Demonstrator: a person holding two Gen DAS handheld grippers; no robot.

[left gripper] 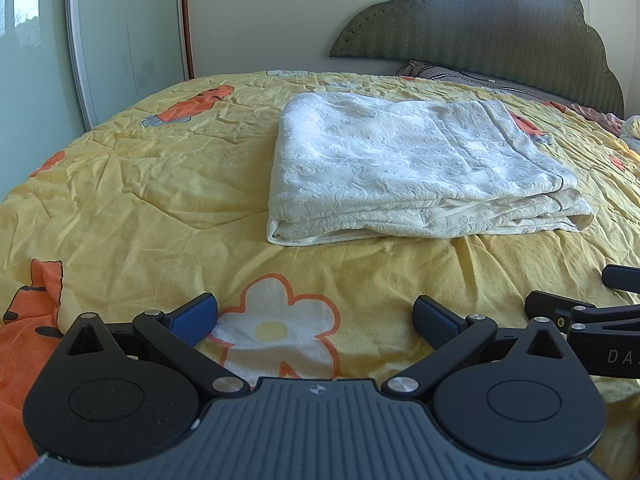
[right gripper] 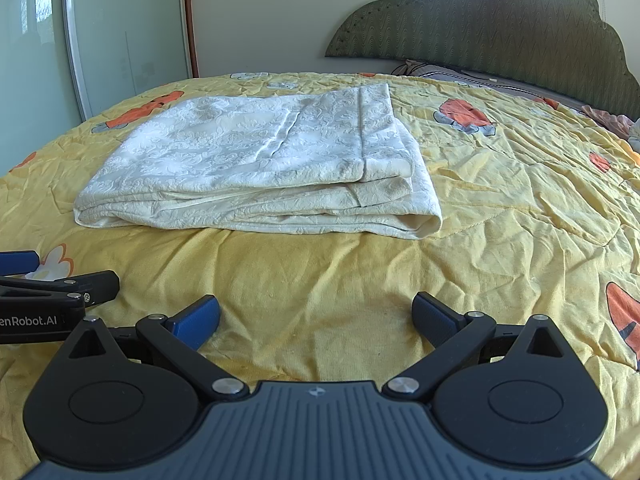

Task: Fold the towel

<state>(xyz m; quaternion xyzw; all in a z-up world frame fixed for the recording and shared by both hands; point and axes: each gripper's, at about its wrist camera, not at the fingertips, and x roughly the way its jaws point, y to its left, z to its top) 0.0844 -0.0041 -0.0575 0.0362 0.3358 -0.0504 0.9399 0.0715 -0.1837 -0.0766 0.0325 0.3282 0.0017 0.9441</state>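
A cream, embossed towel (left gripper: pixel 416 168) lies folded into a thick rectangle on the yellow bedspread (left gripper: pixel 152 184), its layered edges facing me. My left gripper (left gripper: pixel 316 316) hovers low over the bedspread a short way in front of the towel, open, with nothing between its blue pads. In the right wrist view the same towel (right gripper: pixel 260 168) sits ahead and to the left. My right gripper (right gripper: pixel 316 316) is open too, empty, just short of the towel's near edge. Each gripper shows at the edge of the other's view: the right gripper (left gripper: pixel 592 316), the left gripper (right gripper: pixel 48 292).
The bedspread (right gripper: pixel 500 208) is wrinkled, with orange and flower prints. A green scalloped headboard (left gripper: pixel 500 28) and pillows (left gripper: pixel 460 76) stand at the back right. A sliding glass door (left gripper: pixel 120 32) is on the left, past the bed's edge. A small object (left gripper: pixel 632 128) lies far right.
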